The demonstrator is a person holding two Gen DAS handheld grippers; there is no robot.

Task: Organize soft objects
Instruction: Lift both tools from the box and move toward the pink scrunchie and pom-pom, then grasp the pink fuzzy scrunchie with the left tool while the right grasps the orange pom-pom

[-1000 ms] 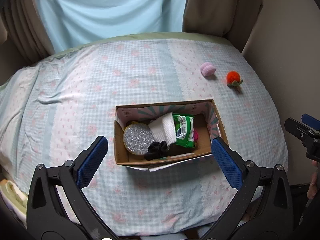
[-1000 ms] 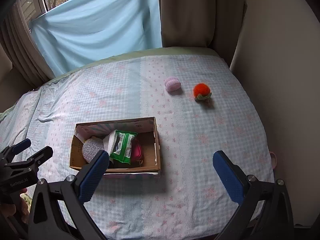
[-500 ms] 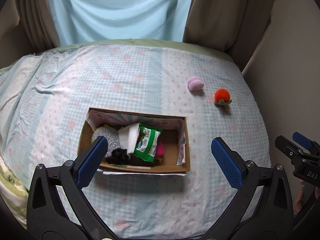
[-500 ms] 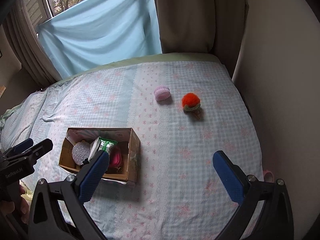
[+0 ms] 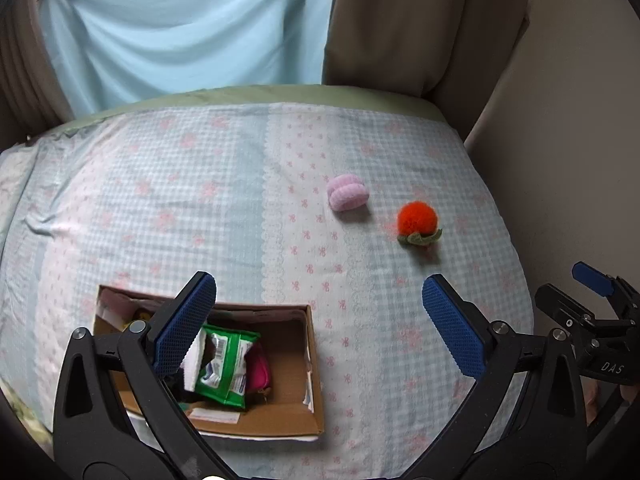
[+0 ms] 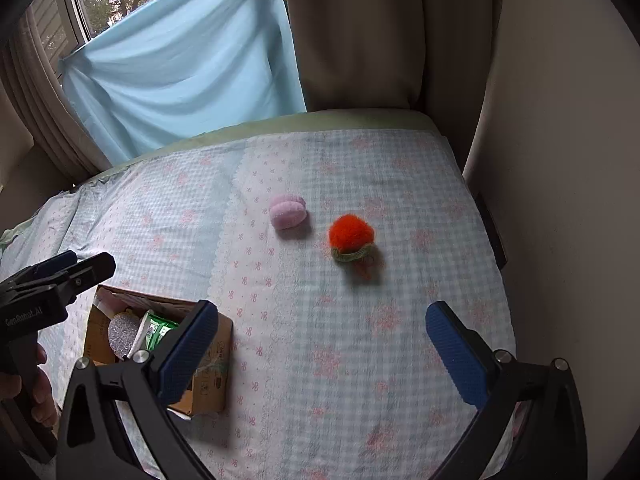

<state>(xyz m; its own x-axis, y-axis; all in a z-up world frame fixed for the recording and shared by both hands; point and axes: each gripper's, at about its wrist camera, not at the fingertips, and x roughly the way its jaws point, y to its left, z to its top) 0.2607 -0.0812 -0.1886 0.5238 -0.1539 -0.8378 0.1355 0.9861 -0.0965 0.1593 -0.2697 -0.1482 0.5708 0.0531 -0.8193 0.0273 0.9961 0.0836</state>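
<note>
Bed (image 5: 200, 184): one, checked blue-and-pink cover; wall along its 3 o'clock edge, curtains at 12. Wide bare cover between box and toys.
Cardboard box (image 5: 312, 364): one, open-topped, at 7 o'clock in the left wrist view, near the bed's front edge.
Box contents: one green packet (image 5: 226, 364), one pink item beside it, white cloth partly behind a finger. One silver glitter disc (image 6: 122, 330) shows only in the right wrist view.
Left gripper (image 5: 316, 334): jaws spread wide, nothing held, above the box's right end.
Right gripper (image 6: 320, 348): jaws spread wide, nothing held, over bare cover; both toys lie toward 12 o'clock.
Loose soft toys: two, near each other, not touching. Pink plush (image 6: 287, 211) at 11 o'clock of the orange pom-pom (image 6: 351, 232), which has a green leaf base.
Cross-views: each camera catches the other gripper at its frame edge.
</note>
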